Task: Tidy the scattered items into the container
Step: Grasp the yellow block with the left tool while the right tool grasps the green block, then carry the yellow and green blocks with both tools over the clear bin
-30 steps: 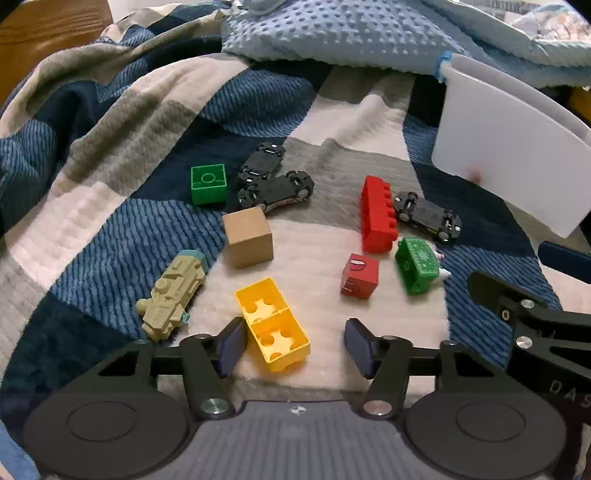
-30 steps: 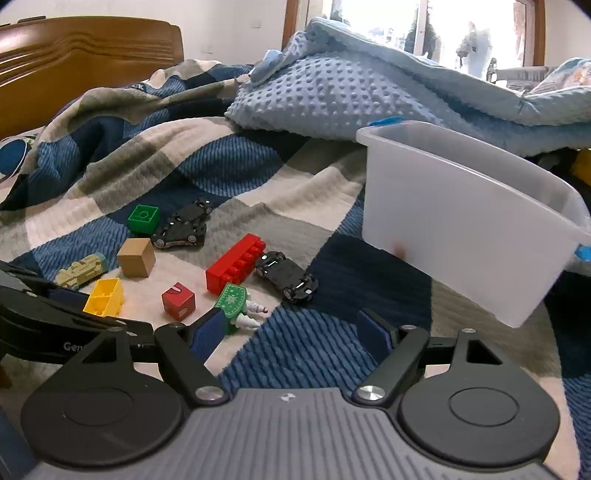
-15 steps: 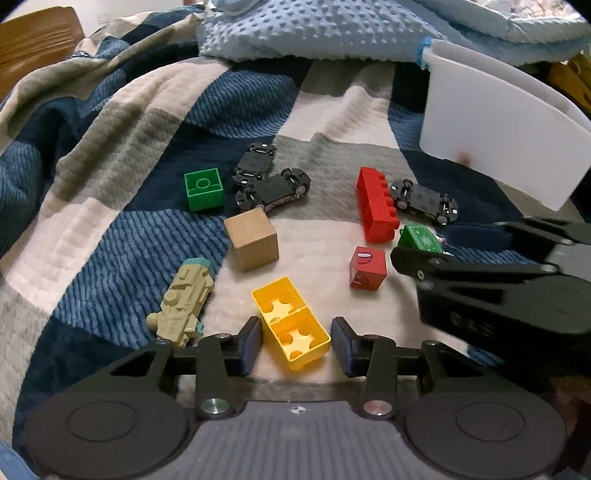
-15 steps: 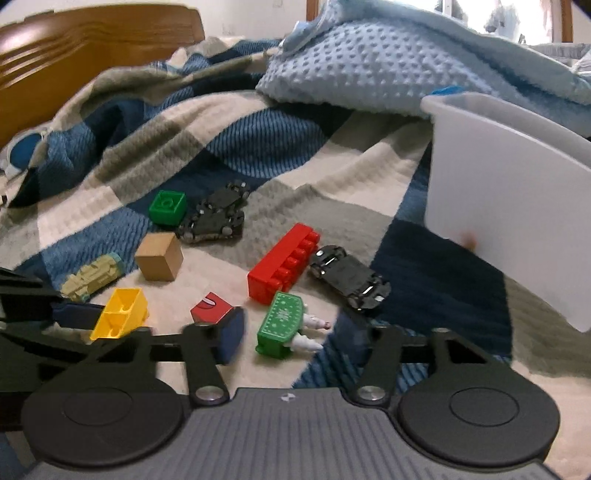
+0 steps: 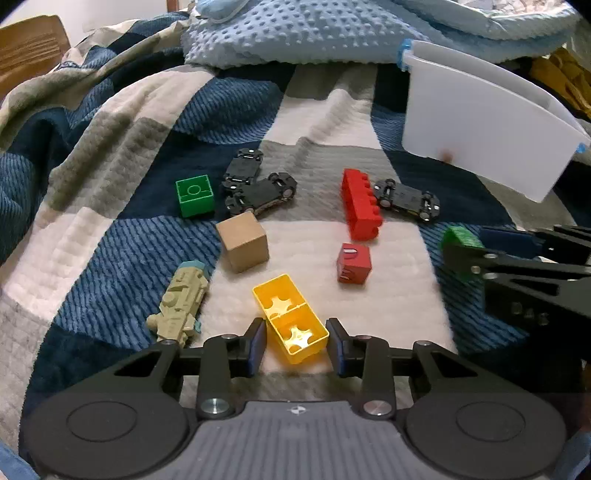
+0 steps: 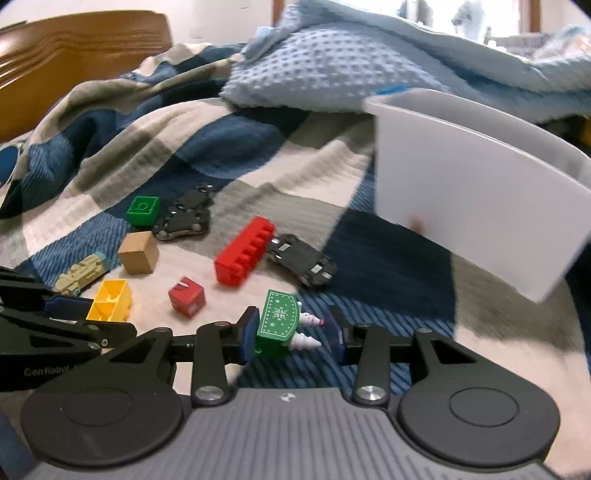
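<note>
Left claw (image 5: 296,341): jaws have just been closing, now set either side of the hollow yellow plastic building brick (image 5: 290,318), which lies open side up on the quilt; slim gaps seem to remain both sides, so not clamped as far as visible. Right claw (image 6: 292,330): jaws also just closing, around the green snowflake-patterned toy piece w/ white cone tips (image 6: 277,320); left pad touches its green side, right pad stands just beside the cone tips, contact there can't be confirmed. Outward from left claw: tan-and-teal plastic toy vehicle (image 5: 179,302) just left of the yellow brick; plain light-wood cube (image 5: 242,241) beyond it; small red cube w/ printed mark (image 5: 352,263) to the right. Further out: green square building brick (image 5: 194,194), two black toy cars lying underside up and touching each other (image 5: 258,188), long red studded building brick (image 5: 360,204) w/ a third black toy car (image 5: 406,199) just beside it, also underside up. White translucent plastic container (image 6: 476,177) stands upright at far right, well apart from both claws; contents can't be seen through its wall beyond a small reddish spot. All items lie on a blue, white and grey checked quilt (image 5: 122,236) on a bed; pale blue dotted blanket (image 5: 314,33) heaped behind; brown wooden headboard (image 6: 74,48) at far left.
</note>
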`<action>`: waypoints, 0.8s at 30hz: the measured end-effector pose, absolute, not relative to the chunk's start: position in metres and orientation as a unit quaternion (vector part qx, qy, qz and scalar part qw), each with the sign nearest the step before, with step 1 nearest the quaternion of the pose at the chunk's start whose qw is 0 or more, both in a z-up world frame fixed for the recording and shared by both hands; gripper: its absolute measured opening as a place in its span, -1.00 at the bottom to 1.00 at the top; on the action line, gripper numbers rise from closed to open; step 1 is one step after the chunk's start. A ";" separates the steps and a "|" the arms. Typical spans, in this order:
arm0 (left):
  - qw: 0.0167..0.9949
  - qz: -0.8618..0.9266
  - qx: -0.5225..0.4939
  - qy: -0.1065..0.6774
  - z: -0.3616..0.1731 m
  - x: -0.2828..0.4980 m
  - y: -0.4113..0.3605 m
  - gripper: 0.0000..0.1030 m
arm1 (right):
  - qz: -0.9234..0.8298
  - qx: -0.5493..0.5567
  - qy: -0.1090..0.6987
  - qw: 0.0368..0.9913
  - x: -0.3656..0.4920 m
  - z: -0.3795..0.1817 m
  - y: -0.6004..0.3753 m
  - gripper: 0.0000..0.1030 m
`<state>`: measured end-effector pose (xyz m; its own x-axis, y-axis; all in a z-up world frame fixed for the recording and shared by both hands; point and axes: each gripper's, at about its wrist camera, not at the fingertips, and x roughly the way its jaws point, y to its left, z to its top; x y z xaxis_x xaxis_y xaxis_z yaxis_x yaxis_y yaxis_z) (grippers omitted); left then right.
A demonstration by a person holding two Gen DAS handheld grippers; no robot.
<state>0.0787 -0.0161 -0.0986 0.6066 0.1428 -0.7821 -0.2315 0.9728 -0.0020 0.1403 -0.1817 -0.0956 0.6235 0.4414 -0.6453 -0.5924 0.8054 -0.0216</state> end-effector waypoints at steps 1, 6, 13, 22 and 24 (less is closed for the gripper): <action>0.895 0.102 -0.048 0.430 -0.098 0.077 -0.018 -0.26 | 0.286 -0.113 0.324 0.895 0.138 -0.094 -0.186 -0.17; 0.898 0.093 -0.050 0.427 -0.096 0.074 -0.022 -0.33 | 0.268 -0.102 0.320 0.903 0.125 -0.088 -0.205 -0.17; 0.899 0.106 -0.056 0.422 -0.098 0.071 -0.016 -0.37 | 0.258 -0.096 0.321 0.906 0.116 -0.087 -0.215 -0.17; 0.906 0.109 -0.046 0.406 -0.085 0.060 -0.012 -0.47 | 0.261 -0.094 0.320 0.906 0.110 -0.086 -0.213 -0.17; 0.910 0.101 -0.040 0.400 -0.078 0.057 -0.017 -0.47 | 0.262 -0.095 0.318 0.906 0.108 -0.085 -0.213 -0.17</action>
<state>0.0568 -0.0171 -0.0783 0.6592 0.1510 -0.7366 -0.2153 0.9765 0.0076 0.1081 -0.2126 -0.0849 0.6605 0.4140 -0.6264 -0.5351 0.8447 -0.0060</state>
